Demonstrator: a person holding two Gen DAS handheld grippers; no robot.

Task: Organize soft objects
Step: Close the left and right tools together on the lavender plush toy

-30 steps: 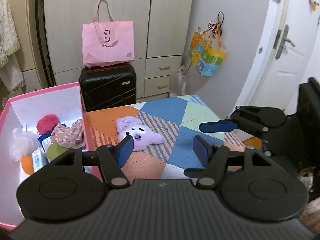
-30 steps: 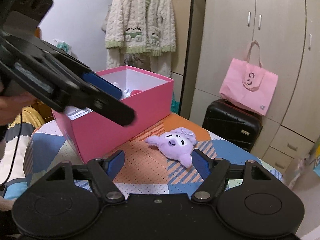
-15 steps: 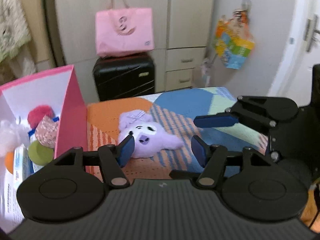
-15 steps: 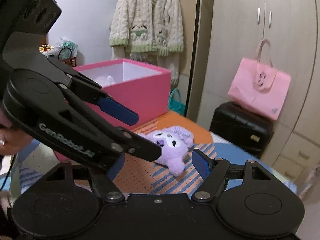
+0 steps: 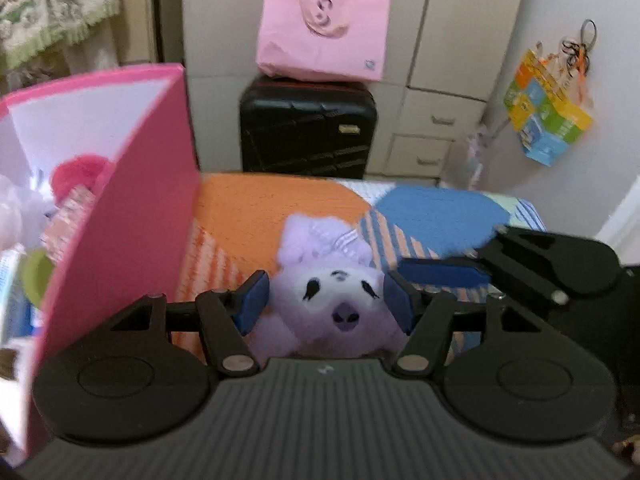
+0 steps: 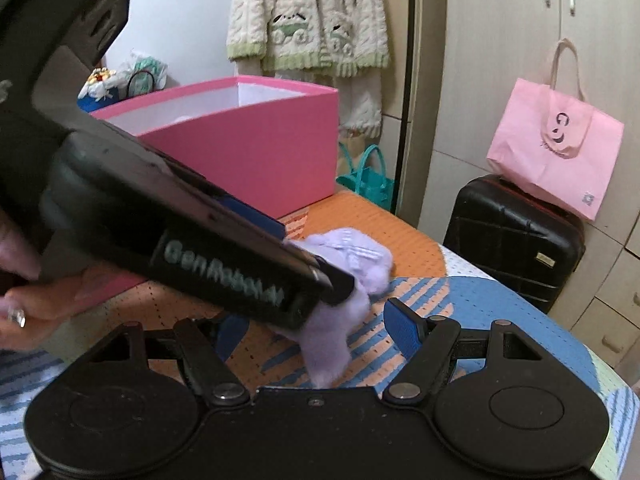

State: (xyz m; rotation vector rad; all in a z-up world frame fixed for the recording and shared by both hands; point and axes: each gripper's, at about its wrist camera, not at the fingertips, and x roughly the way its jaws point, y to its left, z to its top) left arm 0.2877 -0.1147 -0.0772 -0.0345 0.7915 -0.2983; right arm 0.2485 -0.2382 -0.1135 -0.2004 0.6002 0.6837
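Observation:
A purple plush toy (image 5: pixel 336 300) lies on the patterned table between the two open fingers of my left gripper (image 5: pixel 326 302); the blue pads flank its face without squeezing it. In the right wrist view the plush (image 6: pixel 340 280) is partly hidden by the left gripper's body (image 6: pixel 200 240). My right gripper (image 6: pixel 316 332) is open and empty, just right of the plush; it also shows in the left wrist view (image 5: pixel 500 268). The pink box (image 5: pixel 120 208) stands left of the plush and holds several soft items.
A black suitcase (image 5: pixel 306 124) with a pink bag (image 5: pixel 322 28) on it stands behind the table. Cupboards and a hanging cardigan (image 6: pixel 308 20) are beyond. The table's far edge is near the suitcase.
My left gripper has moved forward and down until its open fingers sit around the purple plush. The right gripper has stayed close by, open.

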